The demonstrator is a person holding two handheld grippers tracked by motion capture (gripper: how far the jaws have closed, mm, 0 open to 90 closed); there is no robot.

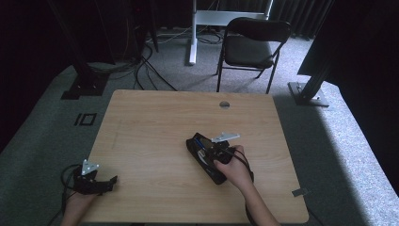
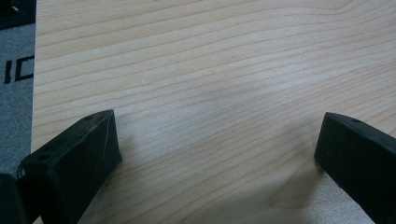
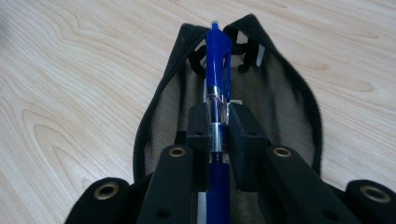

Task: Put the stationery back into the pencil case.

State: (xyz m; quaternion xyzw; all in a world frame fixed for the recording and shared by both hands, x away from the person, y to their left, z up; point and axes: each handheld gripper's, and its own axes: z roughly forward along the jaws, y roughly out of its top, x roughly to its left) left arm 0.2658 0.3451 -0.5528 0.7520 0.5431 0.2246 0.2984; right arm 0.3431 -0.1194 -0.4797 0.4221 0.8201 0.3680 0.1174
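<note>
Blue pen [image 3: 218, 93] is clamped mid-barrel by the right tool [image 3: 218, 122], tip end ahead over the open black mesh pouch [image 3: 289, 98] (soft, floppy). Pen judged light, stiff, slick; barrel grip suits. Left tool [image 2: 217, 154] is held wide open, empty, over the table [image 2: 210, 70].

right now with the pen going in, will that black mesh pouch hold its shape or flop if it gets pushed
Probably floppy: the mesh pouch has thin see-through walls that sag around its zipper edge. It looks light, so a nudge from the blue pen in the right gripper may slide it across the smooth table.
</note>
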